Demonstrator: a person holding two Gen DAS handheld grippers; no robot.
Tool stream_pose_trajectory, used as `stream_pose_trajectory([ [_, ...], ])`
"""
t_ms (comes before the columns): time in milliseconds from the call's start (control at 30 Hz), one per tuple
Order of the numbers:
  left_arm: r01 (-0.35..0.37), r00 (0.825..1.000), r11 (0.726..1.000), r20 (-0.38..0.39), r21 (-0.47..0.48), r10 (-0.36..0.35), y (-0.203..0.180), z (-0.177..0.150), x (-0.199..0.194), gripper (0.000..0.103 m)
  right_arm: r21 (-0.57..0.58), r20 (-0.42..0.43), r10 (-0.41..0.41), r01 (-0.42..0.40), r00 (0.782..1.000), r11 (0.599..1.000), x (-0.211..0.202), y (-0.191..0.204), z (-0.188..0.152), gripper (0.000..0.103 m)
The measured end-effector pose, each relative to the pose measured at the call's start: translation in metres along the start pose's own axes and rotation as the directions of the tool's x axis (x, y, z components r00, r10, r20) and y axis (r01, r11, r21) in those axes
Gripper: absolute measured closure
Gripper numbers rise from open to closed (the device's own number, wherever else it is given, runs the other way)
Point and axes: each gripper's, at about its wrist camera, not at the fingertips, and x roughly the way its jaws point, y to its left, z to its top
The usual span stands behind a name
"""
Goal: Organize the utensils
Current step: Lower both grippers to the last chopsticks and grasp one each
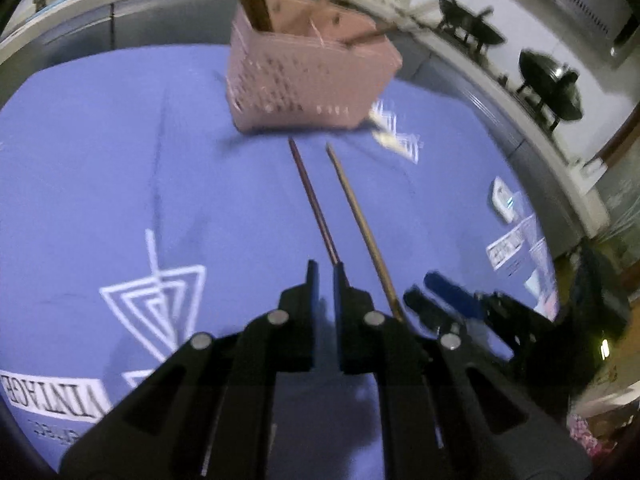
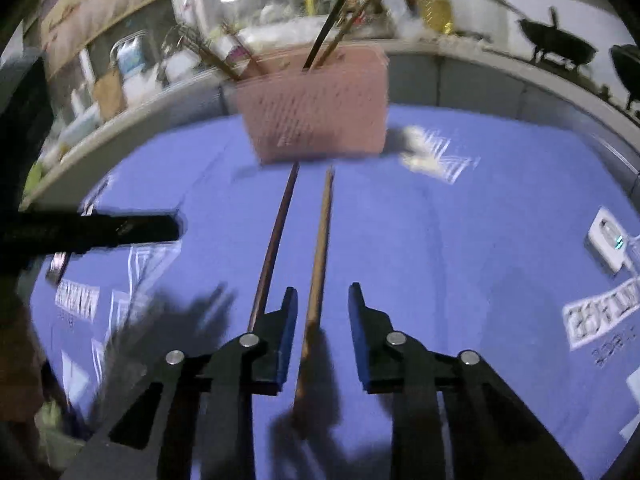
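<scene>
My left gripper [image 1: 326,270] tilts down over the blue cloth [image 1: 120,160], aimed toward the pink basket [image 1: 308,80]. Its jaws are nearly together with only a thin slit between the fingertips, and I see nothing pinched there. The dark chopstick [image 1: 314,204] lies on the cloth beneath it; its near end disappears behind the right finger, so I cannot tell whether the finger touches it.

My right gripper [image 2: 323,292] also angles down toward the basket [image 2: 316,108], its jaws apart. The light chopstick [image 2: 318,264] runs between the fingers, closer to the left one, and neither pad presses on it. The dark chopstick [image 2: 274,248] lies just outside the left finger [image 2: 286,320], passing under its linkage.

Both chopsticks lie flat on the cloth, side by side and almost parallel, apart from each other. Their long axes run from the grippers toward the basket, with the far tips just short of its base. In the left view the light chopstick [image 1: 362,228] sits to the right of the dark one, its near end beside the right gripper [image 1: 448,300].

The basket stands upright at the far side of the cloth with several chopsticks [image 2: 332,28] standing in it, leaning out past its rim. The view is motion-blurred.
</scene>
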Motion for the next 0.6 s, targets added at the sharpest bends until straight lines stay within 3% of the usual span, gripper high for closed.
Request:
stream_pose_trajectory([
  [167,-0.039,0.997,0.999,-0.059,0.03,0.04,-0.019,0.002,0.032,0.097,-0.043,-0.029,0.001,-0.002,1.0,0.999,0.005,0.008,-0.012,0.078],
  [233,-0.046,0.996,0.998,-0.07,0.037,0.048,-0.024,0.005,0.041,0.097,-0.046,-0.022,-0.002,0.001,1.0,0.999,0.003,0.004,-0.013,0.083],
  [333,-0.081,0.992,0.996,-0.09,0.048,0.085,-0.03,0.01,0.056,0.096,-0.058,0.002,-0.061,0.061,0.998,0.996,0.001,-0.002,-0.018,0.087],
  [433,-0.11,0.992,0.992,-0.058,0.059,0.114,-0.031,0.013,0.054,0.093,-0.012,0.024,-0.105,0.105,0.994,0.994,-0.002,-0.017,-0.02,0.087],
  [500,-0.163,0.985,0.984,-0.046,0.064,0.167,-0.03,0.013,0.056,0.089,0.004,0.026,-0.1,0.1,0.995,0.995,-0.003,-0.022,-0.02,0.088],
  [600,-0.174,0.984,0.983,-0.019,0.065,0.176,-0.024,0.011,0.055,0.088,-0.008,0.025,-0.083,0.083,0.996,0.997,-0.004,-0.018,-0.021,0.094],
])
